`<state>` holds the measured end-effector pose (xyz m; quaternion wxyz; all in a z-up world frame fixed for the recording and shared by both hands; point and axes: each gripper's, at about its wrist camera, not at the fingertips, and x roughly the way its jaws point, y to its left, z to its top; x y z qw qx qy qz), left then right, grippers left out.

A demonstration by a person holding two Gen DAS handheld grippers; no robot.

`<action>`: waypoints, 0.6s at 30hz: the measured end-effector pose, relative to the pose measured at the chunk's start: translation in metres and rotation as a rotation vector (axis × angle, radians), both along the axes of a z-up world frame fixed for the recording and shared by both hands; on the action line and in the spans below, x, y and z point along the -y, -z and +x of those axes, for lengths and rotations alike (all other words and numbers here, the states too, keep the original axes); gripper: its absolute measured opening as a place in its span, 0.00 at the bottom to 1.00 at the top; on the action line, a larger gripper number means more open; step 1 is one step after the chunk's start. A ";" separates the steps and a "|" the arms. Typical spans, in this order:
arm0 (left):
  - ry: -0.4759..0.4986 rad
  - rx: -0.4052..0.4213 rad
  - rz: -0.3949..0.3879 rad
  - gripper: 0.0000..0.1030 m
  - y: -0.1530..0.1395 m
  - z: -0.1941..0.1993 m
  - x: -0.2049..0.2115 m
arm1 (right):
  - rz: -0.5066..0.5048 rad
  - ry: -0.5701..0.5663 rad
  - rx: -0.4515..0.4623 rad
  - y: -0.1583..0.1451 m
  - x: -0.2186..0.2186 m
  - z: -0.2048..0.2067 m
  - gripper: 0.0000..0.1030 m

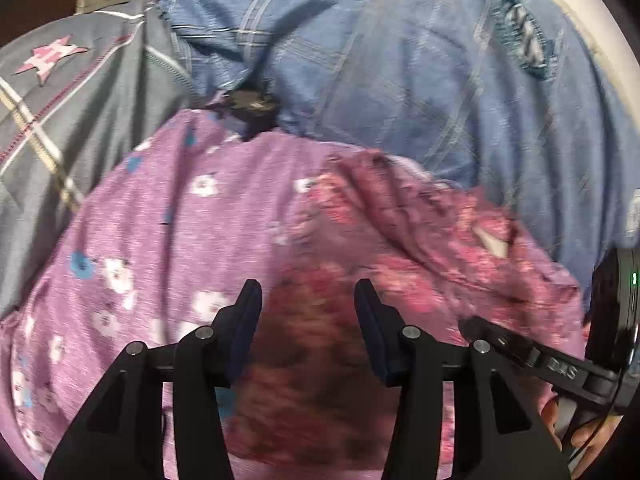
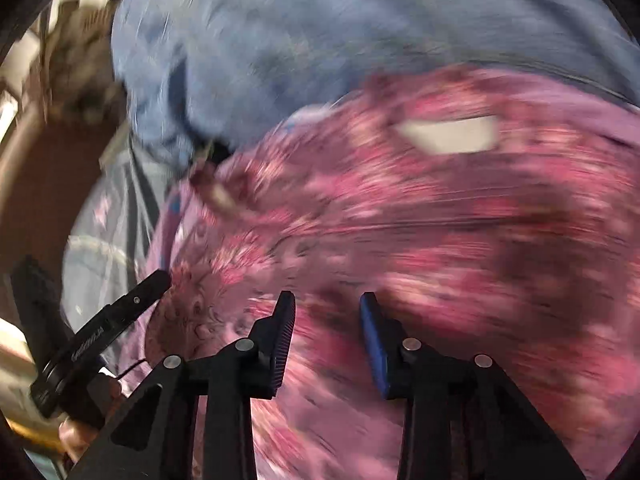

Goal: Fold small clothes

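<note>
Two grippers were in view, each over the same heap of cloth. Left gripper point(image 1: 308, 300): jaws spread, nothing between them, hovering above the purple floral garment point(image 1: 168, 240). This garment filled the lower half of the left wrist view, from 9 o'clock round to 4 o'clock. Its left part showed white and blue flowers on a lilac ground; its right part showed a darker pink-red print point(image 1: 420, 240), apparently the reverse or a folded-over layer, but blur prevented certainty. A small pale label point(image 1: 494, 243) sat on that pink-red part, toward 3 o'clock.

Right gripper point(image 2: 327, 312): jaws spread, nothing between them, above the same garment's pink-red print point(image 2: 440, 220). The right wrist view was heavily motion-blurred. A pale rectangular label point(image 2: 448, 134) showed at about 1 o'clock.

Beyond the garment, at 12 o'clock in the left view, lay a blue plaid cloth point(image 1: 360, 48), crumpled. At 10 o'clock lay a grey cloth point(image 1: 100, 92) with a pink star patch point(image 1: 48, 58). A dark round object point(image 1: 252, 102), unidentified, sat where the three fabrics met.

Each gripper appeared in the other's view: the right one at 4 o'clock point(image 1: 520, 354), the left one at 8 o'clock point(image 2: 120, 312). Whether either touched the cloth could not be told.
</note>
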<state>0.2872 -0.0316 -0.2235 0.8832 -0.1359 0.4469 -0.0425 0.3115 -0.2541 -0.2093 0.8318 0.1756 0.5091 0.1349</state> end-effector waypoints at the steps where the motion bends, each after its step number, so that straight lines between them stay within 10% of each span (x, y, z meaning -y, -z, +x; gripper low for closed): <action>1: 0.001 -0.008 -0.008 0.45 0.002 0.002 -0.003 | -0.022 -0.011 -0.015 0.006 -0.013 0.012 0.33; 9: -0.019 -0.069 -0.078 0.45 0.007 0.019 -0.021 | -0.115 0.122 0.121 -0.015 -0.041 0.118 0.33; 18: 0.018 -0.035 -0.106 0.45 -0.005 0.006 -0.018 | -0.044 0.274 0.291 -0.078 0.042 0.045 0.35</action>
